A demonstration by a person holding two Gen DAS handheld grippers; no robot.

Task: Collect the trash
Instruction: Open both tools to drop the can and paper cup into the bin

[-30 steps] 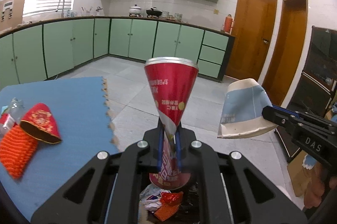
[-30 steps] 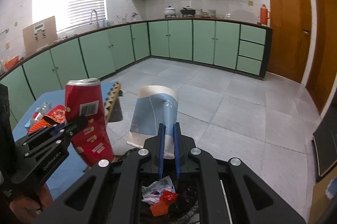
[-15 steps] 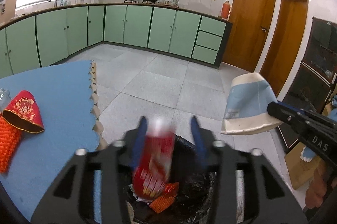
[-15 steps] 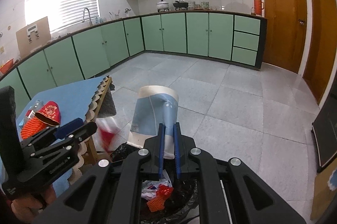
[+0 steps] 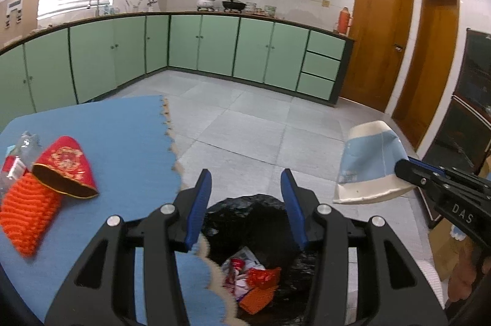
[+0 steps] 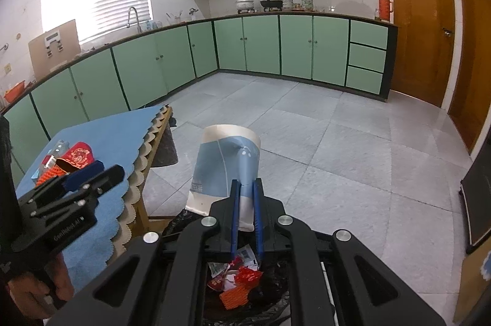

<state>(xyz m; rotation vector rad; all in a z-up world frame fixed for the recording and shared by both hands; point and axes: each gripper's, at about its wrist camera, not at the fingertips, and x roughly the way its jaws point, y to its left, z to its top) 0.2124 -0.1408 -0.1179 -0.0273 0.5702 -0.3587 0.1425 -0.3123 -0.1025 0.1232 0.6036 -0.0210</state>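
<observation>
Two grippers over bin [image 5: 260, 203], left gripper [image 5: 247, 188] spread, right gripper [image 6: 245, 191] clamping paper cup [image 6: 224, 166]

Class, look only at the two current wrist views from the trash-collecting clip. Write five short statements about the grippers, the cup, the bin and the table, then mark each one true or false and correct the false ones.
1. The left gripper holds a red can. False: its fingers stand apart with nothing between them.
2. The right gripper is shut on a blue and white paper cup. True.
3. The black-lined trash bin already holds red and white wrappers. True.
4. The paper cup lies on the blue table mat. False: it is held in the air, off the table.
5. A red embroidered slipper lies on the blue table mat. True.
</observation>
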